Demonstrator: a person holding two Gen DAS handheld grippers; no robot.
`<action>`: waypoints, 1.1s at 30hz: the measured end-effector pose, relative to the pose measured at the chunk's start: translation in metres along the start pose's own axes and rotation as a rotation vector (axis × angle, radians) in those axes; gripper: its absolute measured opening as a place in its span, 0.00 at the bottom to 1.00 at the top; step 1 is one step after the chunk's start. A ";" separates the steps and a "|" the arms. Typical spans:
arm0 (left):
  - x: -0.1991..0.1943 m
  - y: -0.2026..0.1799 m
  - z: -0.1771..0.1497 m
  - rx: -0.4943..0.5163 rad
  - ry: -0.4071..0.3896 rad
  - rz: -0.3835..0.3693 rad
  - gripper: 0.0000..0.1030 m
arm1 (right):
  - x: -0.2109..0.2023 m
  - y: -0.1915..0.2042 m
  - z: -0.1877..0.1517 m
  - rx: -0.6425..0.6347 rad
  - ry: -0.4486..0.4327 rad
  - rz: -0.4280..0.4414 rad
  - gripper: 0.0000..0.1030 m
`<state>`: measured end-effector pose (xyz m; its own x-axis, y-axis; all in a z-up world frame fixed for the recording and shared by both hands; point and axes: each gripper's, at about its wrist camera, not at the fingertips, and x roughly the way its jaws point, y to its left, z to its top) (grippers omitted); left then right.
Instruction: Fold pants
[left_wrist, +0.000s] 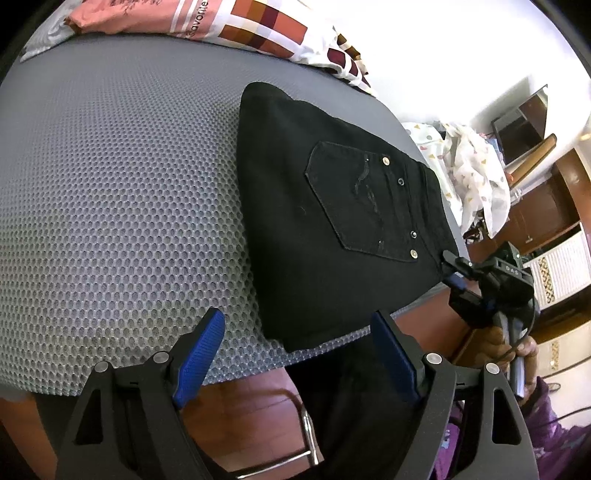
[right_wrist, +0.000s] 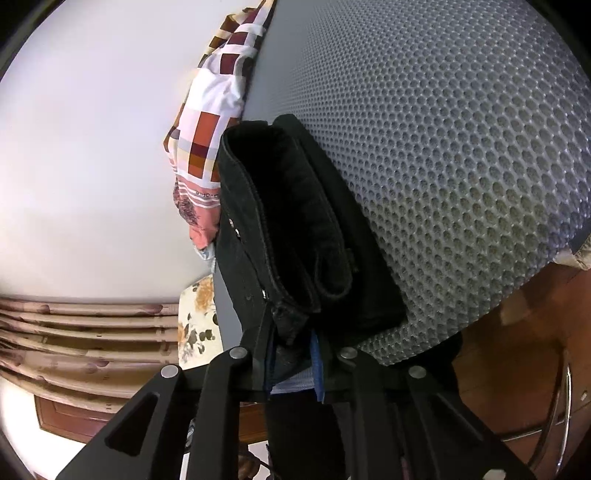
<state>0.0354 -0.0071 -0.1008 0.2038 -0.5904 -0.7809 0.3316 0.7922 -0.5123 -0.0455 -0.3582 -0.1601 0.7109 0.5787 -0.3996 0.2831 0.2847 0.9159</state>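
The left claw (left_wrist: 297, 354) hangs spread wide with nothing between its blue pads (left_wrist: 199, 354), just off the near edge of the grey honeycomb mat (left_wrist: 122, 192). The black pants (left_wrist: 332, 221) lie ahead of it and a little to its right, already folded into a thick block with a back pocket (left_wrist: 364, 201) facing up and one corner jutting past the mat's edge. To the right, the right claw (right_wrist: 293, 354) is pinched narrow on the waistband corner of that bundle, where the stacked layers show end-on. The cloth looks like heavy denim: soft enough to bend, but bulky, fairly weighty and likely to spring open at a fold. It should not slip much on the textured mat. The seamed waistband and outer edges look like the firmest places to grip, catching all layers together.
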 end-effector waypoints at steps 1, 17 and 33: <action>0.000 0.000 0.000 0.002 -0.001 0.003 0.79 | -0.002 0.002 0.001 -0.005 -0.003 -0.006 0.17; -0.003 0.002 -0.001 0.003 -0.001 0.006 0.79 | -0.018 0.051 0.027 -0.301 -0.048 -0.273 0.47; -0.010 0.006 0.006 0.008 -0.023 0.022 0.79 | -0.013 0.026 0.024 -0.258 0.007 -0.232 0.21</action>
<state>0.0413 0.0027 -0.0944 0.2318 -0.5766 -0.7834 0.3346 0.8035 -0.4924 -0.0314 -0.3768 -0.1304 0.6418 0.4807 -0.5975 0.2642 0.5929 0.7607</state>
